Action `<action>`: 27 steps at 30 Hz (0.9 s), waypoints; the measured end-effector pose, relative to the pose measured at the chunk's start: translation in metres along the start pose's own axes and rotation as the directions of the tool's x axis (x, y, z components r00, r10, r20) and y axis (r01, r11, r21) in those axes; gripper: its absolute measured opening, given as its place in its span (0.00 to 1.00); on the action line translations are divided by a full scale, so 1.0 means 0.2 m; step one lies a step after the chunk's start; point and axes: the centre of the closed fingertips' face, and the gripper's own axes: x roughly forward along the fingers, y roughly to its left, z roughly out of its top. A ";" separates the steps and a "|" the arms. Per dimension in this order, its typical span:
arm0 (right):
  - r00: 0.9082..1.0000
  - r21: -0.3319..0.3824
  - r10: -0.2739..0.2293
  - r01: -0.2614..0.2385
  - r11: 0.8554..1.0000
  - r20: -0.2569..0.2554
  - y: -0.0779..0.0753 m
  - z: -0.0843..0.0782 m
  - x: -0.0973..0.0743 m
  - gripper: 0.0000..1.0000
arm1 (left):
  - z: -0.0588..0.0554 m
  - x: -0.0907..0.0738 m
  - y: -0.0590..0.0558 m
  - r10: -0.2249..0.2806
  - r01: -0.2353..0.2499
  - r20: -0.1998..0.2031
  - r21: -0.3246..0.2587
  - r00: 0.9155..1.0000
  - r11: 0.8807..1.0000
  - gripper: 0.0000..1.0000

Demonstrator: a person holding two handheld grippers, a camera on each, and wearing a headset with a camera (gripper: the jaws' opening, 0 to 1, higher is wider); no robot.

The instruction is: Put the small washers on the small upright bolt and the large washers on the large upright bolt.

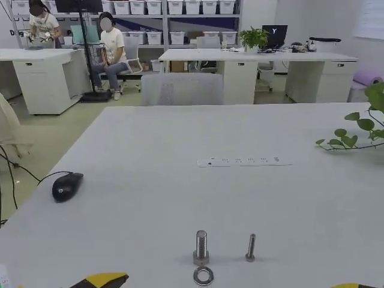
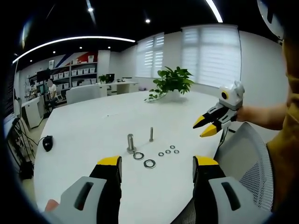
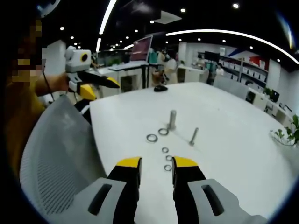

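Both grippers hang off the near edge of the white bench [image 1: 180,180], holding nothing. The left gripper [image 2: 156,169] has its fingers wide apart, the right gripper [image 3: 156,169] a narrower gap. The large upright steel bolt [image 1: 201,246] stands left of the small upright steel bolt [image 1: 250,246]. The large flat steel washers [image 2: 149,163] lie just nearer than the large bolt, with the small steel washers [image 2: 167,151] to their right. The washers look thin, stiff, light and probably slippery. They lie flat, so pinching across the outer rim looks surest.

Table [image 1: 150,156] bears large bolt [image 1: 201,247], small bolt [image 1: 250,247], washers [image 1: 203,276], mouse [image 1: 66,186], perhaps a socket strip [image 1: 245,161].
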 end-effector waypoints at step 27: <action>1.000 -0.031 0.005 -0.006 0.999 -0.030 0.00 -0.01 0.00 0.27 | 0.00 0.02 -0.04 -0.016 0.016 0.008 -0.001 1.000 1.000 0.61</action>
